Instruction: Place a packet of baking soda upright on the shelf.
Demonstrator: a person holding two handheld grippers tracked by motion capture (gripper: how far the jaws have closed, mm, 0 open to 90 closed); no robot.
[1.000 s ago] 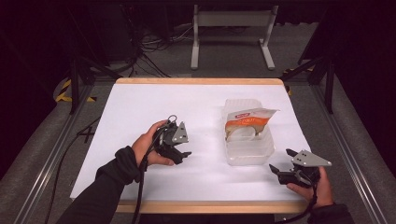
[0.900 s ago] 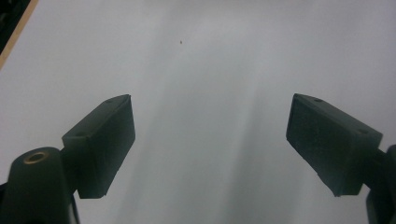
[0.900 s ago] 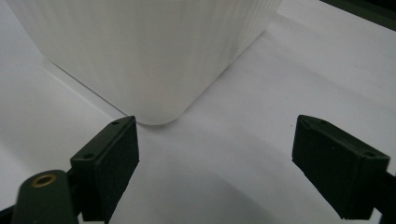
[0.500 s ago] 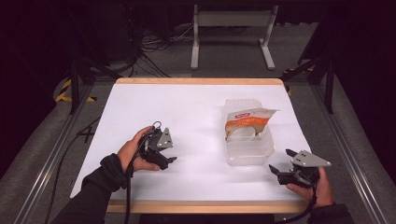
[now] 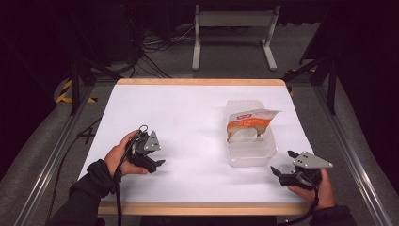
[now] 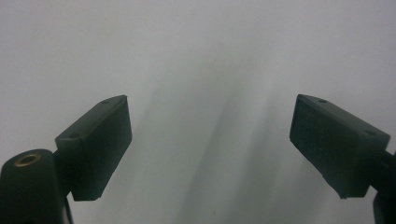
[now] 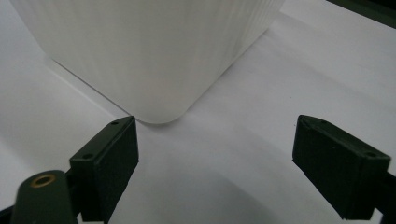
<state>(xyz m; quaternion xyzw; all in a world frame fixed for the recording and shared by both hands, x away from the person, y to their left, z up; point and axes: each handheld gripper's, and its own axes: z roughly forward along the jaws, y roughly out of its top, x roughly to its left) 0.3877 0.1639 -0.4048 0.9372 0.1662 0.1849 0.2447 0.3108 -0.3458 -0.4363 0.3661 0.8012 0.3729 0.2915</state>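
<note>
A clear plastic container (image 5: 251, 149) stands on the right half of the white table (image 5: 188, 117), with an orange-and-white bag (image 5: 248, 123) sticking up out of it. My right gripper (image 5: 281, 163) rests near the front right corner, just right of the container, open and empty. In the right gripper view its jaws (image 7: 215, 154) stand wide apart, with the container's rounded corner (image 7: 154, 56) close ahead. My left gripper (image 5: 155, 164) sits low over the front left of the table, open, with bare white surface between its jaws (image 6: 210, 140).
The table's wooden front edge (image 5: 197, 207) runs just in front of both hands. Metal rails (image 5: 51, 155) flank the table, cables (image 5: 155, 52) lie on the floor behind, and a metal stand (image 5: 233, 33) is at the back.
My left gripper has drawn back to the left and toward the front edge, away from the container. The right gripper and the container have stayed put.
</note>
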